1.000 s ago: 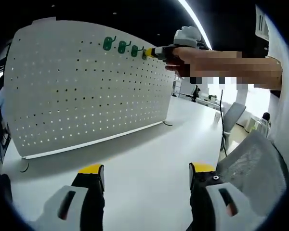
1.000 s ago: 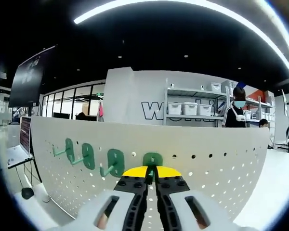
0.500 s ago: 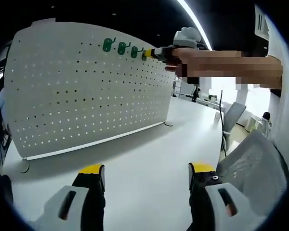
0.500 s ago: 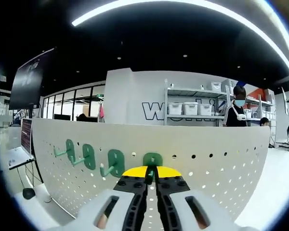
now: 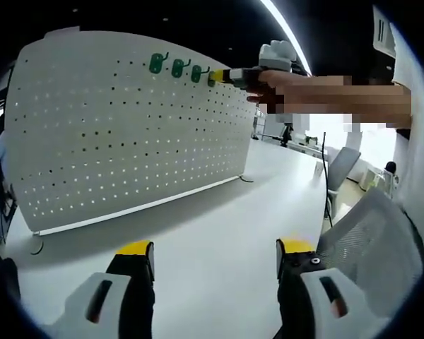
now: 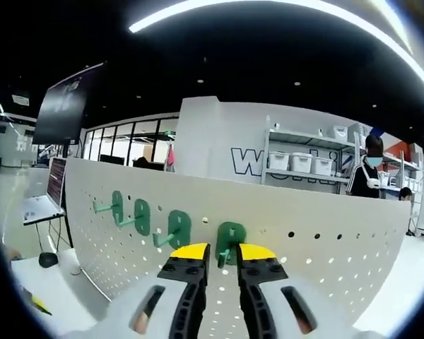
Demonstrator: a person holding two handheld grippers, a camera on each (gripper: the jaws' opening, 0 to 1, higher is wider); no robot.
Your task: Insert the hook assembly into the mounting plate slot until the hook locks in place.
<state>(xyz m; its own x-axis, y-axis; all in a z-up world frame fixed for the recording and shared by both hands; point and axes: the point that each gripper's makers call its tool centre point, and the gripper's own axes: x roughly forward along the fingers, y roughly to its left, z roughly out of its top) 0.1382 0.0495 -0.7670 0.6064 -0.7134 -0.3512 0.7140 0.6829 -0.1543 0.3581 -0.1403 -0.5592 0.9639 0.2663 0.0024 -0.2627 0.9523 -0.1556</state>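
My right tongs [image 6: 223, 252] stand slightly parted around the seated fourth hook [image 6: 230, 236], lower centre; left tongs [image 5: 215, 254] wide, idle.

Green hook [image 6: 230, 240] prong partly hidden between right gripper [image 6: 222, 253] jaws.

Bright overhead strip glare, fisheye-warped edges

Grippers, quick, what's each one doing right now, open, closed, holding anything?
Left gripper: open, holding nothing, over the table.
Right gripper: open, jaws either side of the fourth hook on the pegboard; a narrow gap shows.
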